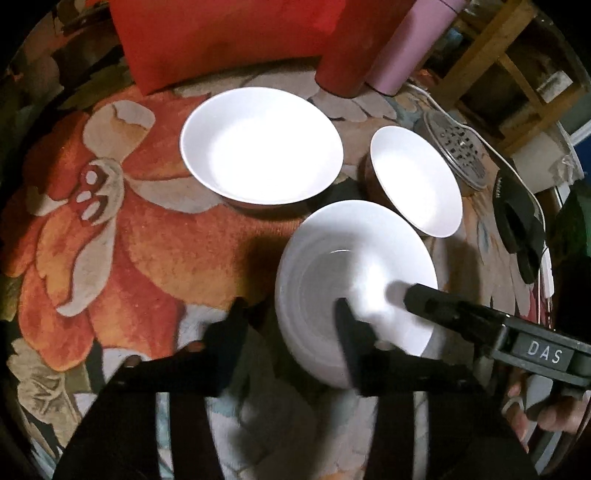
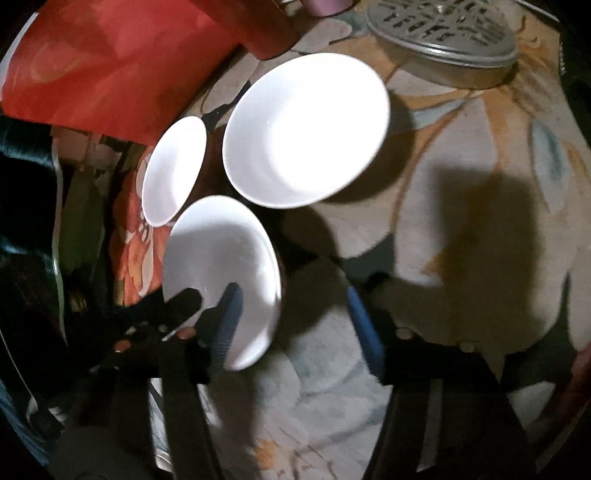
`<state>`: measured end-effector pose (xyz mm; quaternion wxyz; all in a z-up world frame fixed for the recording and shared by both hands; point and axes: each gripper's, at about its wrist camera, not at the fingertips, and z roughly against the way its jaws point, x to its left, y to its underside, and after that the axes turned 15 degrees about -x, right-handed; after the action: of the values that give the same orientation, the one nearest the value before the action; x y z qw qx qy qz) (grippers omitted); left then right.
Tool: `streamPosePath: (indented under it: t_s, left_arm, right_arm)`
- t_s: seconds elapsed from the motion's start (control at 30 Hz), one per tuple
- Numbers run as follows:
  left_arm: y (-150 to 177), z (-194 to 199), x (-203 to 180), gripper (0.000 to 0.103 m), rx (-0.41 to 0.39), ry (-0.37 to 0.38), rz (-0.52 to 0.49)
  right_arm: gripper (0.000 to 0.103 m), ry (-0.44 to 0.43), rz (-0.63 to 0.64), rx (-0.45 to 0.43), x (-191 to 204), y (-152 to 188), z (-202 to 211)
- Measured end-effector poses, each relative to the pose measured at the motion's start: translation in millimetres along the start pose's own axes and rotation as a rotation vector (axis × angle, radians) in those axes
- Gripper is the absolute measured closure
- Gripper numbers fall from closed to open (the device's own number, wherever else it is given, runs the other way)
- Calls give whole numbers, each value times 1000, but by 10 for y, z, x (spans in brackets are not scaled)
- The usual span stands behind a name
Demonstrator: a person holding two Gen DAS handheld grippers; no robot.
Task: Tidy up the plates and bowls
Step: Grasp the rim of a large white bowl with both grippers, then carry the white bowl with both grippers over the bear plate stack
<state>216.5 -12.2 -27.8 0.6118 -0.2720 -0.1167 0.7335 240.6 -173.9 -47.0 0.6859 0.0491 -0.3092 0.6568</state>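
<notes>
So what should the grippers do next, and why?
Probably close the left gripper on the plate's rim. Its jaws are open with the rim between them, so nothing seems to hold the plate yet. The right gripper is open too, astride the opposite edge.

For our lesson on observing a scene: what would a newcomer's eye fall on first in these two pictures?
Three glaring white dishes on a flowered orange rug: a large bowl at the back, a smaller bowl to its right, and a plate nearest, where both open grippers meet. Behind them leans a red cushion.
</notes>
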Motion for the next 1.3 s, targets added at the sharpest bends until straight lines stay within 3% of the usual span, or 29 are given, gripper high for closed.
streamPosePath:
  t_s: [0.03,0.1,0.17,0.4,0.7,1.0,1.3]
  left_arm:
    - [3,-38,-20,67,6,1,-5]
    - [14,-96,-52,83,18,-6,-14]
    - [19,-120,-75,85,15,-18,-17]
    - [107,99,-131,88,-15,12,-74]
    - [332,393,-255,88,0,49,-112]
    - [544,882,-924,88,5,110,-170]
    - [843,1213,-1755,88,36,152,-293]
  right_arm:
    - [53,-4,-4,5,16,-12,-38]
    - [75,-5,1,21,72,-4,-116]
    - [90,4,9,42,109,8,-180]
    - [92,20,57,36,132,133,-93]
    - [91,38,115,70,194,386,185]
    - [91,108,147,55,10,550,1026]
    - [91,155,-1,-49,-496,981,1870]
